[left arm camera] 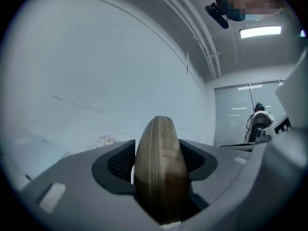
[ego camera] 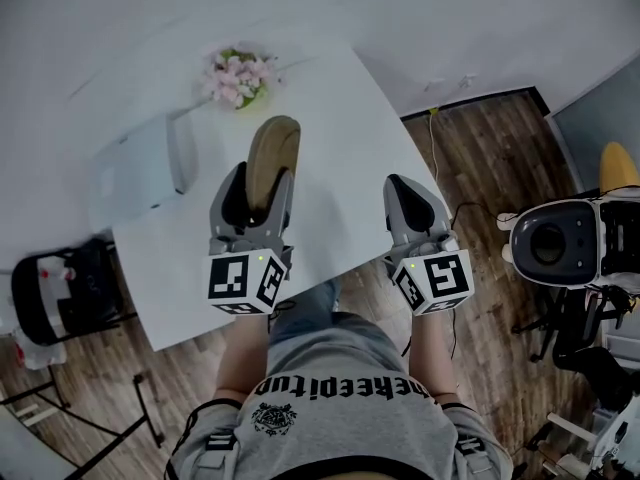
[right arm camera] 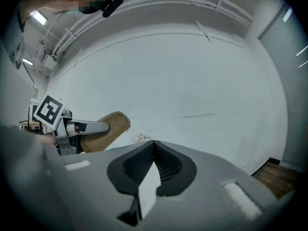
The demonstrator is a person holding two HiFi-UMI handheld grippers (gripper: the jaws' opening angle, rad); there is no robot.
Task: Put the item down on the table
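A tan oval case point(ego camera: 272, 153) with a seam round its edge sticks out from my left gripper point(ego camera: 258, 194), which is shut on its near end. It hangs over the middle of the white table point(ego camera: 340, 118); I cannot tell whether it touches the top. In the left gripper view the case point(left arm camera: 159, 138) stands edge-on, filling the gap of the left gripper point(left arm camera: 160, 166). My right gripper point(ego camera: 403, 190) is over the table's right edge, shut on nothing, jaws meeting point(right arm camera: 153, 150). The right gripper view also shows the case point(right arm camera: 109, 127) at left.
A pink flower bunch point(ego camera: 238, 76) sits at the table's far side, and a white box point(ego camera: 140, 173) at its left. A black chair point(ego camera: 60, 298) stands left of the table. A white machine point(ego camera: 560, 243) stands on the wooden floor point(ego camera: 480, 158) to the right.
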